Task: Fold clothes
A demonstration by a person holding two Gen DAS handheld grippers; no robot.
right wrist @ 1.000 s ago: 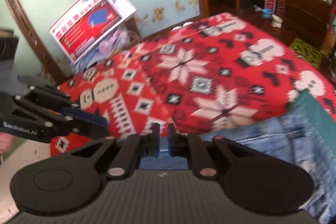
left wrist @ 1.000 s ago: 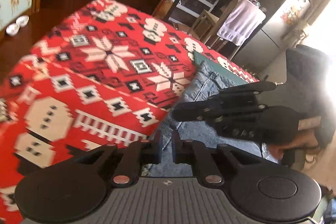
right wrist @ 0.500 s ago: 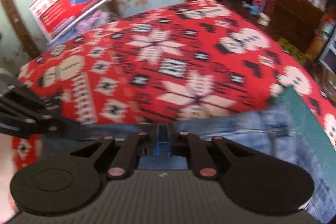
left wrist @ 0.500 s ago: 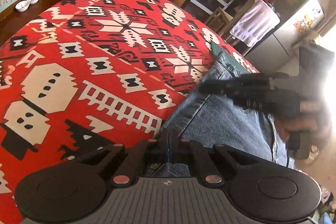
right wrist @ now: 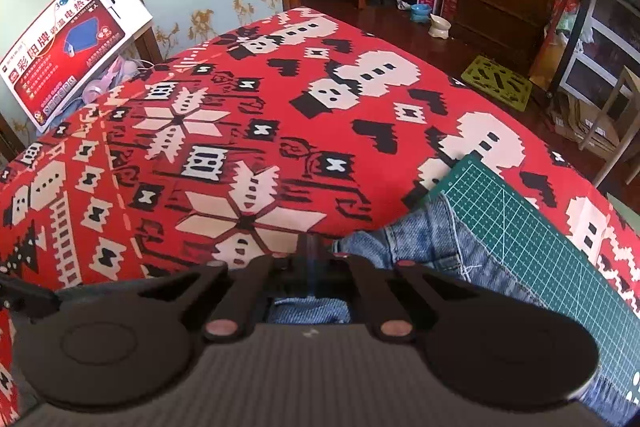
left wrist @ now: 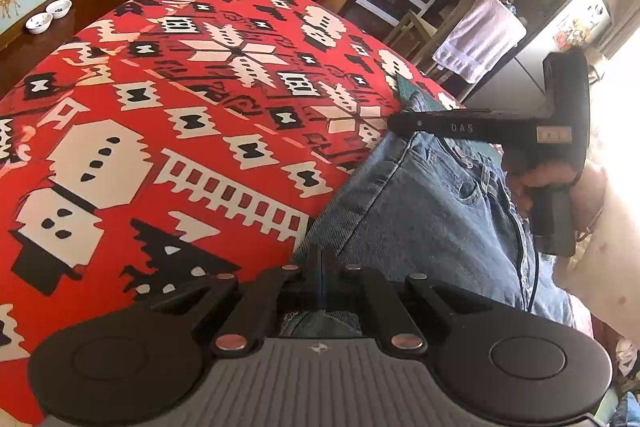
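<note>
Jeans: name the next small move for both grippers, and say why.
Probably lift both grippers together and carry the pinched edge across. The left gripper and right gripper each have jaws shut on the jeans, which lie unfolded on the red blanket.

The worktop (right wrist: 280, 99) was covered all over by a red cloth (left wrist: 168, 131) printed with white and black geometric shapes, snowflake-like stars among them. The cloth hung over the worktop's edges. On it, towards the right side in the right wrist view, lay a green cutting mat (right wrist: 528, 227) with a pale grid, flat on the cloth. A pair of blue jeans (left wrist: 420, 211) lay on the near part of the cloth, one faded part of them resting over the mat's near edge (right wrist: 436, 231). In the left wrist view only a small corner of the mat (left wrist: 406, 89) showed beyond the jeans.
</note>
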